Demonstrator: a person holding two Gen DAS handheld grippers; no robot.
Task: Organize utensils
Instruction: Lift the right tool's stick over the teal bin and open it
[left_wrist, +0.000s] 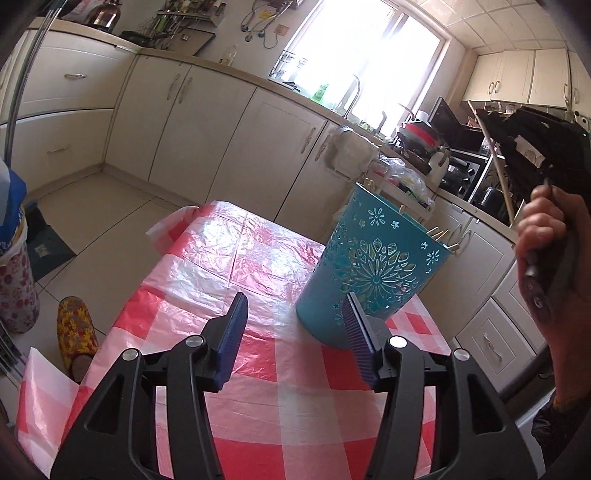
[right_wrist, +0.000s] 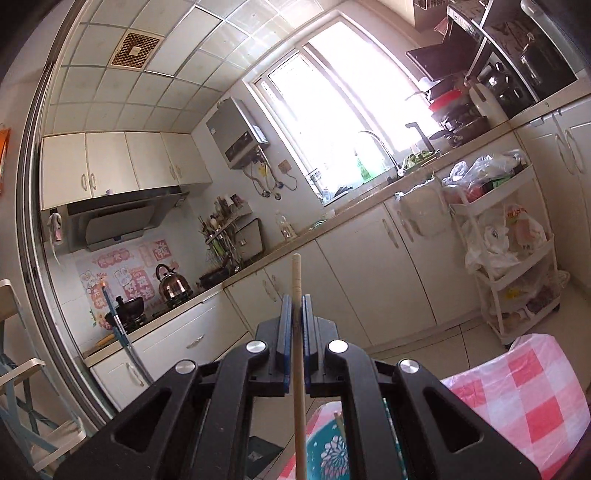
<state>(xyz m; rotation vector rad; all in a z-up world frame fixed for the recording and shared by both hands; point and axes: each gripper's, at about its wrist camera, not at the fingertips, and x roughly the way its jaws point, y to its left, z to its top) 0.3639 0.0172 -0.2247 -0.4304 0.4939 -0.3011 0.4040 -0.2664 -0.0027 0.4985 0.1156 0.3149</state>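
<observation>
A teal utensil bucket (left_wrist: 365, 269) with cut-out flower patterns stands on the red-and-white checked table (left_wrist: 258, 387); several wooden chopstick ends (left_wrist: 439, 233) stick out of its rim. My left gripper (left_wrist: 297, 321) hovers low over the table, open, with nothing between its blue pads; the right pad (left_wrist: 356, 334) is close to the bucket's base. My right gripper (right_wrist: 295, 314) is raised well above the table, shut on a single wooden chopstick (right_wrist: 296, 280). In the left wrist view a hand (left_wrist: 546, 258) holds that gripper high at the right, the chopstick (left_wrist: 498, 166) slanting down from it.
White cabinets (left_wrist: 207, 122) and a counter with a sink run behind the table. A white rolling cart (right_wrist: 513, 258) with bags stands by the table's far end. A patterned slipper (left_wrist: 75, 328) lies on the floor to the left. The bucket's rim (right_wrist: 332, 450) shows below my right gripper.
</observation>
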